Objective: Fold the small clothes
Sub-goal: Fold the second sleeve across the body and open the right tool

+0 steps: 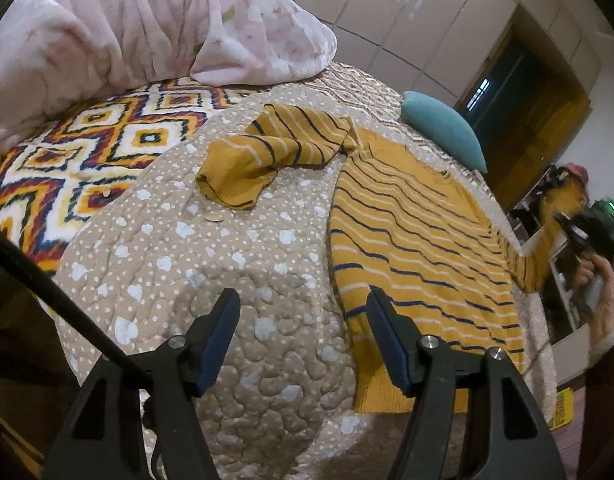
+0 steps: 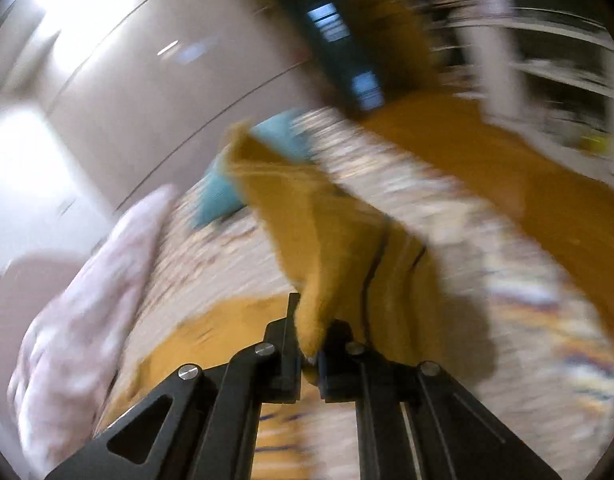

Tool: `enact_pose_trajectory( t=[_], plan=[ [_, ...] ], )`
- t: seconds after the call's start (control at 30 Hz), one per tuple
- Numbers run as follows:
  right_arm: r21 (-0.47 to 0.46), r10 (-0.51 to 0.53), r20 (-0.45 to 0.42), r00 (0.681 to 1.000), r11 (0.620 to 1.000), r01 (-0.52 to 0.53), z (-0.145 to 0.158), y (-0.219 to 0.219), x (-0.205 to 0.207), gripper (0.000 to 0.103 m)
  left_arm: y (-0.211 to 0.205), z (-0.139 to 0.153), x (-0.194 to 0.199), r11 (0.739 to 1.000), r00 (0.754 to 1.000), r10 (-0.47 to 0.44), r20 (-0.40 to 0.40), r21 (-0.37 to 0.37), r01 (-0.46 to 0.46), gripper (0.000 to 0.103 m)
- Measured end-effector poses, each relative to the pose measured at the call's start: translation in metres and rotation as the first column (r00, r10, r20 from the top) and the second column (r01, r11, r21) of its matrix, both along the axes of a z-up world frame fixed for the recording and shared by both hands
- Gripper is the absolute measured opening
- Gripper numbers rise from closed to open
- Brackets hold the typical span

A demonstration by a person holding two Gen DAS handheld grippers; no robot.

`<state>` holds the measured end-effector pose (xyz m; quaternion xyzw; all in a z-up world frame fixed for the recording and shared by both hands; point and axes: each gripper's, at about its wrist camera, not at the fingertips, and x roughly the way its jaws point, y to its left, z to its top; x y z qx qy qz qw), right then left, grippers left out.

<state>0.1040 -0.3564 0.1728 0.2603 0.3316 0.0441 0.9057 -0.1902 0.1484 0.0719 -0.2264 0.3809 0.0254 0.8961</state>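
A mustard sweater (image 1: 419,240) with dark and white stripes lies flat on the dotted beige quilt (image 1: 227,264). Its left sleeve (image 1: 267,152) is crumpled and lies out to the side. My left gripper (image 1: 302,294) hovers open over the quilt, with its right finger above the sweater's hem corner and nothing between its fingers. At the far right the right gripper (image 1: 575,228) holds the other sleeve (image 1: 535,264) lifted off the bed. The right wrist view is blurred, but it shows my right gripper (image 2: 313,320) shut on the mustard sleeve cuff (image 2: 331,232).
A pink floral blanket (image 1: 147,28) is heaped at the back left, on a zigzag-patterned cover (image 1: 87,160). A teal pillow (image 1: 443,128) lies beyond the sweater's collar. Pale wardrobe doors (image 1: 407,20) stand behind the bed. A person's hand (image 1: 603,292) grips the right tool.
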Motion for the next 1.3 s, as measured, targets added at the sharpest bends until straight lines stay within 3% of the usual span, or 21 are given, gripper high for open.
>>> enact_pose_trajectory(
  t=[0.1, 0.23, 0.4, 0.5, 0.57, 0.63, 0.73, 0.87, 1.03, 1.13, 1.23, 1.3],
  plan=[
    [-0.021, 0.216, -0.027, 0.976, 0.976, -0.216, -0.013, 0.113, 0.028, 0.006, 0.006, 0.003, -0.006, 1.0, 1.0, 0.001, 0.022, -0.023, -0.001, 0.067],
    [-0.059, 0.372, -0.1, 0.923, 0.924, -0.379, -0.046, 0.224, 0.046, 0.006, 0.019, 0.004, -0.017, 0.999, 0.999, 0.015, 0.046, -0.044, -0.013, 0.069],
    [-0.205, 0.425, -0.219, 0.878, 0.86, -0.467, -0.102, 0.318, 0.06, 0.007, 0.04, 0.004, -0.032, 0.996, 0.997, 0.043, 0.064, -0.079, -0.038, 0.069],
    [-0.265, 0.443, -0.26, 0.858, 0.822, -0.505, -0.125, 0.341, 0.064, 0.012, 0.052, 0.002, -0.039, 0.992, 0.994, 0.072, 0.078, -0.113, -0.063, 0.07],
    [-0.259, 0.497, -0.274, 0.823, 0.786, -0.561, -0.132, 0.353, 0.058, 0.037, 0.058, 0.0, -0.041, 0.988, 0.992, 0.093, 0.08, -0.131, -0.082, 0.071],
    [-0.251, 0.577, -0.277, 0.768, 0.728, -0.638, -0.133, 0.372, 0.044, 0.046, 0.062, -0.002, -0.041, 0.986, 0.992, 0.106, 0.073, -0.134, -0.095, 0.071],
    [-0.277, 0.663, -0.292, 0.69, 0.632, -0.724, -0.131, 0.4, 0.022, 0.047, 0.069, -0.002, -0.044, 0.984, 0.99, 0.124, 0.069, -0.134, -0.114, 0.071],
    [-0.31, 0.723, -0.258, 0.641, 0.566, -0.763, -0.117, 0.42, -0.014, 0.047, 0.085, -0.004, -0.05, 0.972, 0.982, 0.183, 0.055, -0.159, -0.173, 0.071],
    [-0.253, 0.817, -0.229, 0.529, 0.475, -0.843, -0.106, 0.449, -0.061, 0.053, 0.107, -0.004, -0.06, 0.951, 0.963, 0.267, 0.047, -0.174, -0.255, 0.071],
    [-0.195, 0.824, -0.241, 0.512, 0.476, -0.857, -0.117, 0.46, -0.074, 0.054, 0.113, -0.004, -0.065, 0.944, 0.956, 0.289, 0.048, -0.183, -0.276, 0.071],
    [-0.149, 0.803, -0.272, 0.53, 0.509, -0.848, -0.134, 0.472, -0.07, 0.056, 0.111, -0.003, -0.065, 0.946, 0.958, 0.281, 0.05, -0.184, -0.268, 0.071],
    [-0.164, 0.767, -0.314, 0.559, 0.536, -0.828, -0.151, 0.483, -0.065, 0.057, 0.11, -0.003, -0.064, 0.948, 0.96, 0.276, 0.05, -0.178, -0.263, 0.071]
  ],
)
